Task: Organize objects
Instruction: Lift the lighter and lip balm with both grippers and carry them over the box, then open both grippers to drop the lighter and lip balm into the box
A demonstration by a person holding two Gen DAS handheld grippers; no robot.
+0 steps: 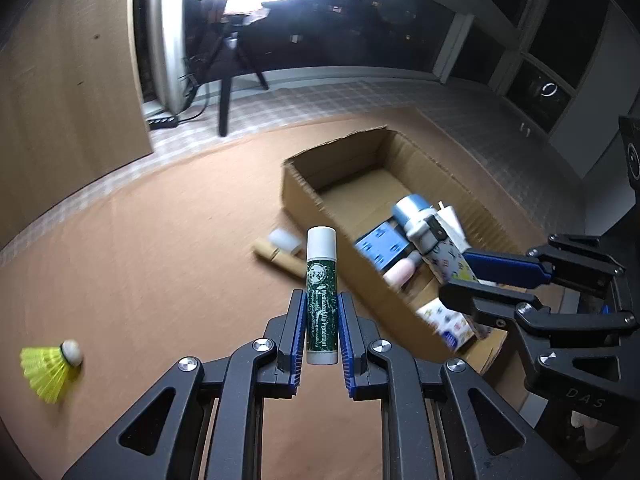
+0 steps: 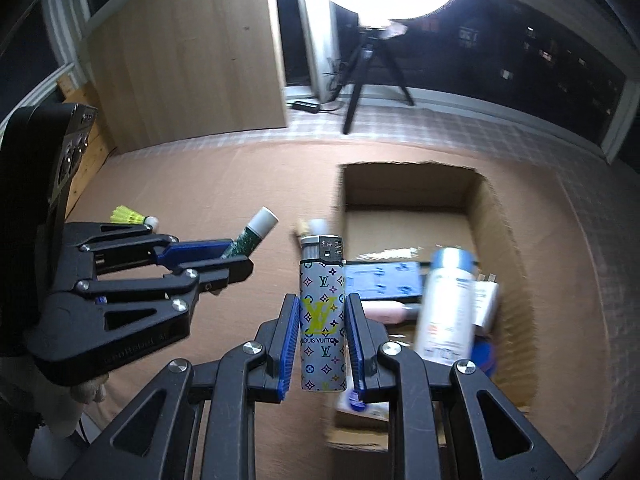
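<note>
Grippers both loaded, held above the brown table [image 1: 140, 260]. Left gripper [image 1: 321, 332] has its blue pads clamped on a lip balm tube [image 1: 321, 288], upright, white cap up, green label. Right gripper [image 2: 322, 340] is clamped on a patterned lighter [image 2: 322, 312], upright, metal head up.

Cardboard box [image 2: 504, 240] sits open on the table, toward its far edge. Inside, at the box's near end: white spray can with blue cap [image 2: 446, 304], blue flat pack [image 2: 384, 280], pink item [image 2: 386, 310], small white plug-like part [image 2: 486, 300] against the right wall. Far end of the box floor is bare cardboard.

Outside the box, by its left wall: cardboard tube [image 1: 280, 260] with a small white piece [image 1: 285, 240] next to it. Yellow shuttlecock [image 1: 50, 368] lies near the table's left edge, well apart from the box.
</note>
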